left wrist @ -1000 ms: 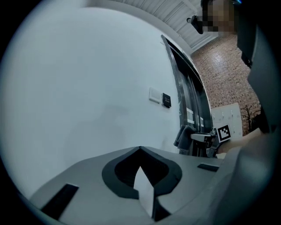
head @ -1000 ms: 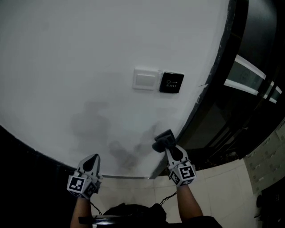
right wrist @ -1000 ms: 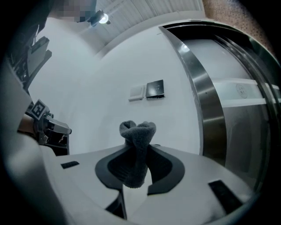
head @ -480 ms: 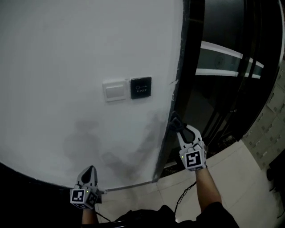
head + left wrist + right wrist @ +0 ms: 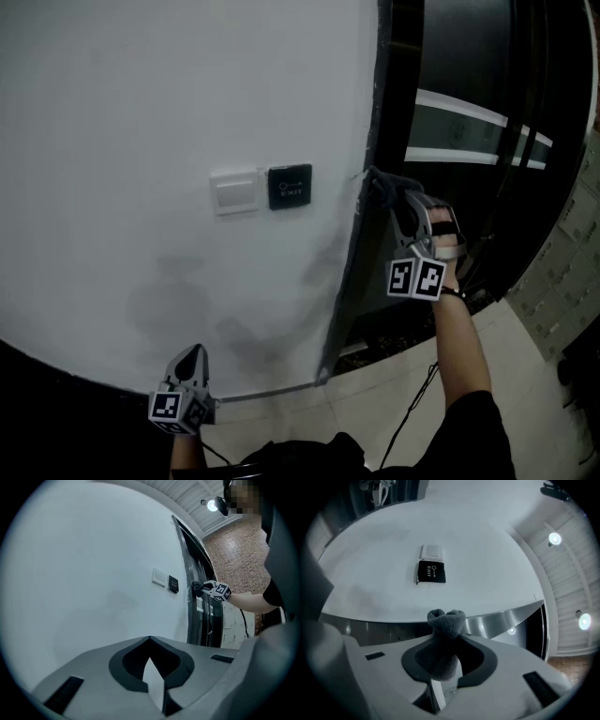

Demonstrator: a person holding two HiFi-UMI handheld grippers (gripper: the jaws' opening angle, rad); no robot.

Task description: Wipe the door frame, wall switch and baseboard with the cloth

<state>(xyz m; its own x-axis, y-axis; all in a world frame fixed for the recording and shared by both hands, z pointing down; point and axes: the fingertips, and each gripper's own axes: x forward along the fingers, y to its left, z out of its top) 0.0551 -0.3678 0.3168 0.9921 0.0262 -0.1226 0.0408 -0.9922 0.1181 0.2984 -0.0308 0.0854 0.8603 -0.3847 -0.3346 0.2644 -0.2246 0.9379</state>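
A grey cloth [image 5: 446, 641] is bunched between the jaws of my right gripper [image 5: 445, 656], which is shut on it. In the head view that gripper [image 5: 395, 190] presses the cloth [image 5: 382, 181] against the dark door frame [image 5: 354, 253], level with the wall switch. The white wall switch [image 5: 233, 190] and a black exit button [image 5: 290, 186] sit side by side on the white wall, left of the frame. My left gripper [image 5: 191, 360] hangs low by the baseboard [image 5: 274, 388], shut and empty. Its own view shows the right gripper [image 5: 202, 587] at the frame.
Beyond the frame is a dark glass door [image 5: 469, 141] with pale horizontal bars. Light floor tiles [image 5: 525, 394] lie at the lower right. A cable [image 5: 408, 422] hangs below the right forearm. Grey smudges [image 5: 187, 300] mark the wall under the switch.
My right gripper has climbed with the cloth from near the baseboard, over to the door frame and up to switch height. The left gripper has stayed low.
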